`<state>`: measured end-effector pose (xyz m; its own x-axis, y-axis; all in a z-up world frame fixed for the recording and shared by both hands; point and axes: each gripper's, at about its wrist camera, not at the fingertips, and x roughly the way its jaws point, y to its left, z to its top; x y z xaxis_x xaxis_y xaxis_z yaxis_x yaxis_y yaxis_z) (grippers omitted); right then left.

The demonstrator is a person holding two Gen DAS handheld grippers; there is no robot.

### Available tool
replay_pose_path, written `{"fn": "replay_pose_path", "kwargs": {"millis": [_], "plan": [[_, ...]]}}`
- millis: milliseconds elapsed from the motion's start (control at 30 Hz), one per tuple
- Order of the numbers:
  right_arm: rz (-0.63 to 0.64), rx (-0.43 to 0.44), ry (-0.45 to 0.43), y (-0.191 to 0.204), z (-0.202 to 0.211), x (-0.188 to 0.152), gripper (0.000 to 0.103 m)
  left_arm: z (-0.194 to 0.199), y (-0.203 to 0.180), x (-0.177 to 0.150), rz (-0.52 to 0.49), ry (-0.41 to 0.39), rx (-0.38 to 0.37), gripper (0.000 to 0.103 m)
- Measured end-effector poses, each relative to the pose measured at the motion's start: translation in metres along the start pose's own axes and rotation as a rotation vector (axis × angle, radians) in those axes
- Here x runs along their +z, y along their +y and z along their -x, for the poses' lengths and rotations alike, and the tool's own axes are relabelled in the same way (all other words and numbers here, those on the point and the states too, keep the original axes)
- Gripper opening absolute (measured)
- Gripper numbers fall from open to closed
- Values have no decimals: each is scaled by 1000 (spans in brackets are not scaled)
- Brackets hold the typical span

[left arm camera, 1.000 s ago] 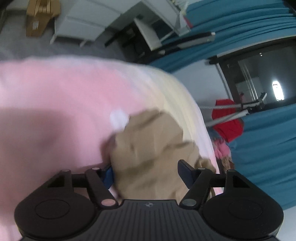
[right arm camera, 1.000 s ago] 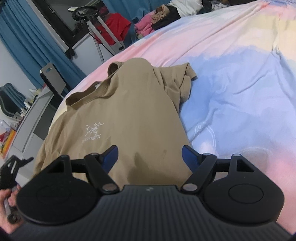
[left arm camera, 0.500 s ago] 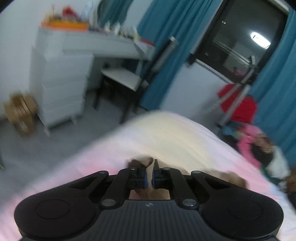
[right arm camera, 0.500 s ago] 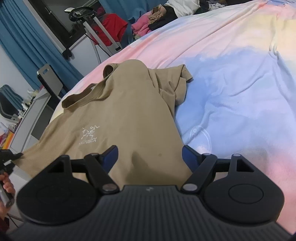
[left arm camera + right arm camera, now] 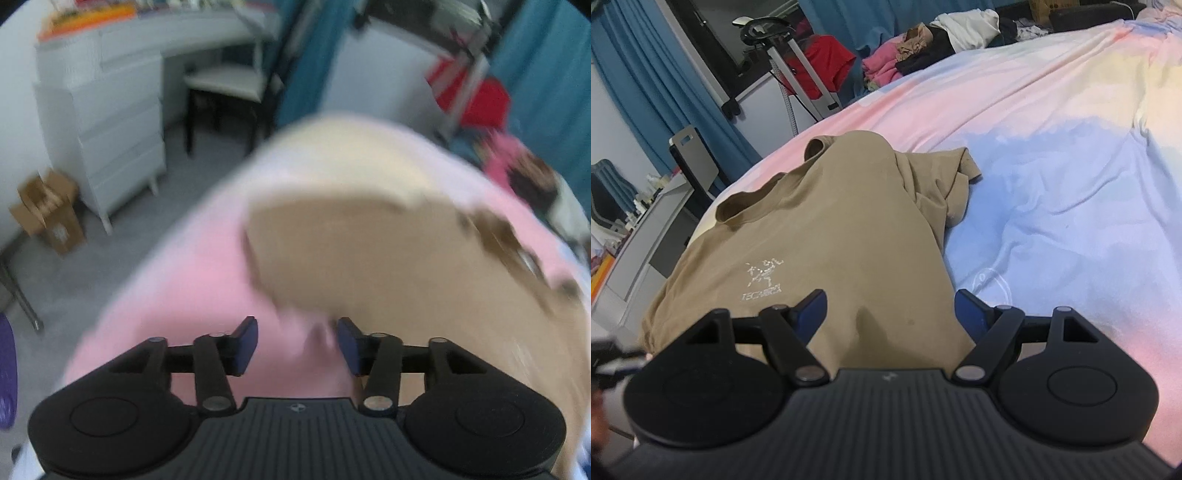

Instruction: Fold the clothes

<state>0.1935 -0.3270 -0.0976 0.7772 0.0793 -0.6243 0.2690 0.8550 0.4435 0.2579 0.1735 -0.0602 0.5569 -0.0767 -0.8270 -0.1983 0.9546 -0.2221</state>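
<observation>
A bed (image 5: 1052, 155) with a pastel pink, blue and yellow sheet is seen filling both views. A tan T-shirt (image 5: 831, 236) is spread front-up across its near left part, right sleeve bunched on the blue patch. The right tongs (image 5: 890, 310) are held wide open over the shirt's near hem, gripping nothing. The left tongs (image 5: 297, 345), blurred, have just been opening; only pink sheet is seen between them, shirt edge beside.

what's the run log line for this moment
left gripper: open, jaws just opened, empty | right gripper: open over tan t-shirt | bedsheet: shirt unfolded
</observation>
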Motion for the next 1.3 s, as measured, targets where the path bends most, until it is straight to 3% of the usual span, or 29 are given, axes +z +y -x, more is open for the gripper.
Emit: {"fn": "replay_pose_path", "kwargs": {"millis": [133, 267, 367, 433, 467, 500, 533, 567, 600, 700, 767, 867, 1000, 1067, 1167, 1233, 1300], "plan": [[36, 0, -22, 4, 13, -3, 77, 53, -11, -76, -103, 173, -67, 73], [90, -4, -44, 11, 26, -10, 77, 83, -13, -163, -246, 354, -43, 76], [119, -8, -44, 15, 34, -17, 77, 83, -15, -198, -323, 385, 16, 74], [141, -19, -45, 18, 40, -23, 77, 83, -16, -206, -373, 358, 69, 68], [155, -26, -48, 20, 43, -25, 77, 86, -15, -206, -369, 343, 67, 67], [170, -34, -52, 22, 46, -28, 77, 88, -13, -205, -363, 327, 62, 59], [185, -42, -57, 24, 50, -32, 77, 92, -11, -204, -353, 329, 44, 38], [193, -45, -60, 25, 52, -33, 77, 95, -8, -203, -342, 332, 24, 27], [200, -48, -64, 26, 54, -35, 77, 98, -7, -202, -320, 355, 1, 10], [223, -64, -77, 29, 59, -38, 77, 119, -2, -201, -262, 389, -68, 6], [239, -86, -88, 30, 59, -39, 77, 135, 4, -202, -258, 398, -72, 6], [246, -95, -92, 28, 56, -38, 77, 139, 14, -207, -248, 425, 3, 6], [248, -80, -91, 28, 54, -37, 77, 128, 22, -214, -284, 433, 117, 7], [250, -63, -92, 28, 57, -37, 77, 129, 25, -212, -281, 427, 127, 11], [257, -32, -112, 31, 65, -36, 77, 138, 24, -209, -273, 396, 118, 24], [260, -21, -127, 34, 69, -34, 77, 149, 17, -206, -282, 373, 101, 47], [264, -9, -142, 38, 73, -32, 77, 164, 12, -206, -285, 351, 81, 56]]}}
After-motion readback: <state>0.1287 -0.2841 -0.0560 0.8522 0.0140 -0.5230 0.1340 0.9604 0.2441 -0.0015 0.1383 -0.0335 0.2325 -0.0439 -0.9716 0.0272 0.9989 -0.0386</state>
